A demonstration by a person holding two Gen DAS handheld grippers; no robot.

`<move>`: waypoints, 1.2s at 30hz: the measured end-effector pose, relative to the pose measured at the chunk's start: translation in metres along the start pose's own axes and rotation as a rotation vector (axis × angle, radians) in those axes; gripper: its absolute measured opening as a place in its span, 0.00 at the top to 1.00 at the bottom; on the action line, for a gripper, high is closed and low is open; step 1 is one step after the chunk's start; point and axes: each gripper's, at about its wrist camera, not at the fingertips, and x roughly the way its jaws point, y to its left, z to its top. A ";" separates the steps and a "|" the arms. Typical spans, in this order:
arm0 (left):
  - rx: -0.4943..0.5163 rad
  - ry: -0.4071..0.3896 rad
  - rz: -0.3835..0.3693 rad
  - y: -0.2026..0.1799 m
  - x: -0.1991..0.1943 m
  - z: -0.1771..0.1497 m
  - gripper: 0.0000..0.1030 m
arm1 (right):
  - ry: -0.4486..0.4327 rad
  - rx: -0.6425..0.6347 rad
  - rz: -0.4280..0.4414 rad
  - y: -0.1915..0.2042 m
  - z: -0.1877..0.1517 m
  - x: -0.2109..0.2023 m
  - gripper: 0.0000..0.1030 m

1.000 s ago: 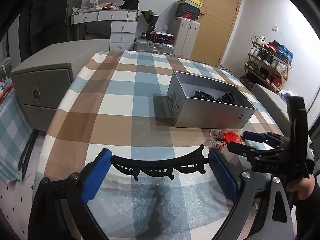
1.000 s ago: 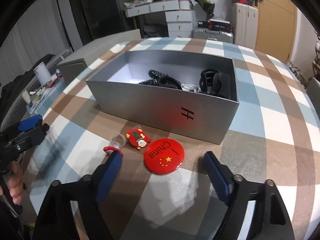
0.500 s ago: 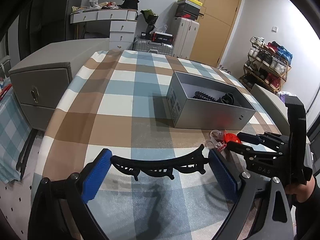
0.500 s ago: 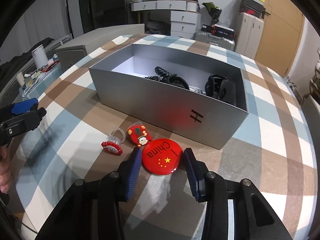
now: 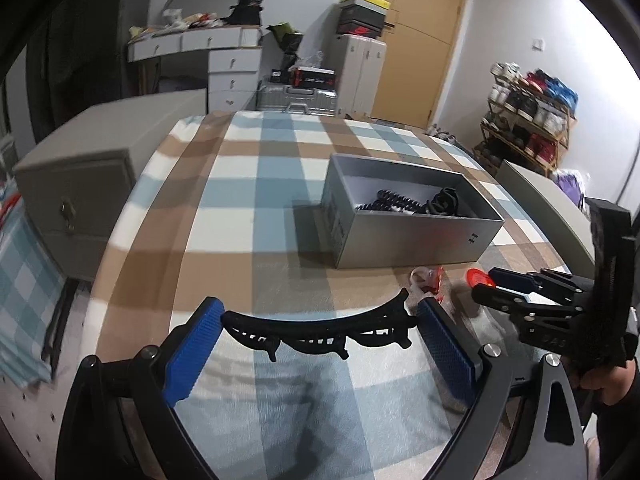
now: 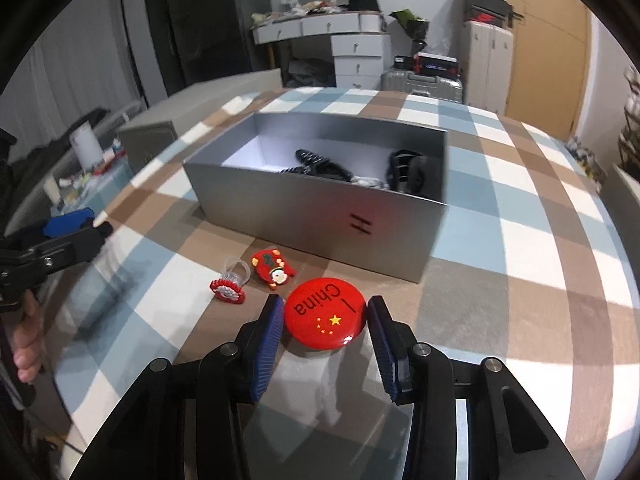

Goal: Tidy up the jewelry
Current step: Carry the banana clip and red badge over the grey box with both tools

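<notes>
Right tongs (image 6: pixel 325 334) narrowed, blue pads clamping red China badge (image 6: pixel 325 314) by its edges, just off the checked surface (image 6: pixel 520 280). Left tongs (image 5: pixel 318 330) holding black hair clip (image 5: pixel 318 326) crosswise. Beyond badge, straight ahead: silver box (image 6: pixel 320 216), long side facing.

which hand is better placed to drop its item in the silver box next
Right. The right gripper holds the red badge close in front of the silver box. The left gripper, holding the black hair clip, sits farther back.
</notes>
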 end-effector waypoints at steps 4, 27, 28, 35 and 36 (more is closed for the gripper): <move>0.032 -0.026 -0.009 -0.009 0.001 0.018 0.09 | -0.068 0.051 0.026 -0.012 0.003 -0.019 0.59; 0.052 0.026 -0.070 -0.041 0.066 0.080 0.09 | -0.161 0.097 0.182 -0.041 0.091 -0.010 0.59; 0.054 0.037 -0.080 -0.041 0.069 0.080 0.09 | -0.160 0.098 0.189 -0.041 0.093 -0.007 0.59; 0.080 0.072 -0.128 -0.048 0.080 0.081 0.09 | -0.116 0.115 0.220 -0.044 0.107 0.017 0.59; 0.089 0.069 -0.124 -0.049 0.079 0.082 0.09 | -0.109 0.117 0.223 -0.044 0.108 0.020 0.59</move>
